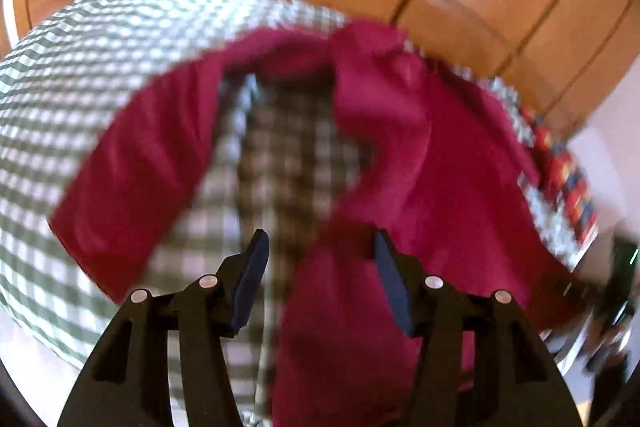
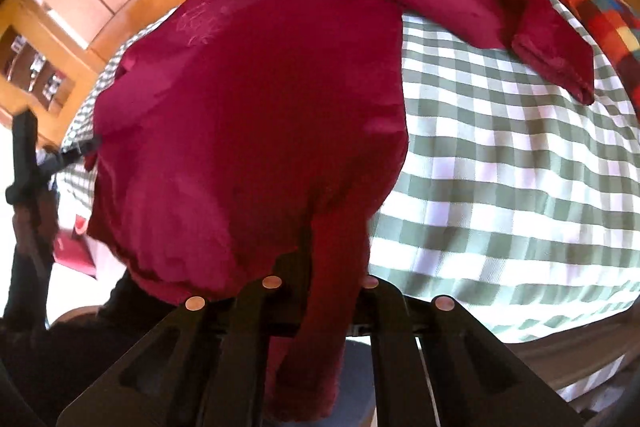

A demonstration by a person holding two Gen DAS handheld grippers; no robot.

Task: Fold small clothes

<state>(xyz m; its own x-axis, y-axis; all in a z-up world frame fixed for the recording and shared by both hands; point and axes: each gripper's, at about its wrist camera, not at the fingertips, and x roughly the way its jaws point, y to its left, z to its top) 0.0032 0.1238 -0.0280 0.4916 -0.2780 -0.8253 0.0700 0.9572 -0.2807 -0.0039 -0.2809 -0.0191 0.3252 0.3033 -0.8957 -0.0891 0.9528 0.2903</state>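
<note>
Left wrist view: your left gripper (image 1: pixel 320 247) has its jaws apart, nothing pressed between them. The crimson garment (image 1: pixel 400 155) lies spread on the green-and-white checked cloth (image 1: pixel 80 99), one sleeve running left of the jaws, the body right of them and beneath. Picture blurred.

Right wrist view: your right gripper (image 2: pixel 320 283) has its jaws closed on a fold of the crimson garment, whose hem hangs down over them. The garment's body rises beyond the jaws; one sleeve (image 2: pixel 460 7) lies on the checked cloth to the right. A multicoloured patchwork item (image 2: pixel 600 11) sits beyond that sleeve.
</note>
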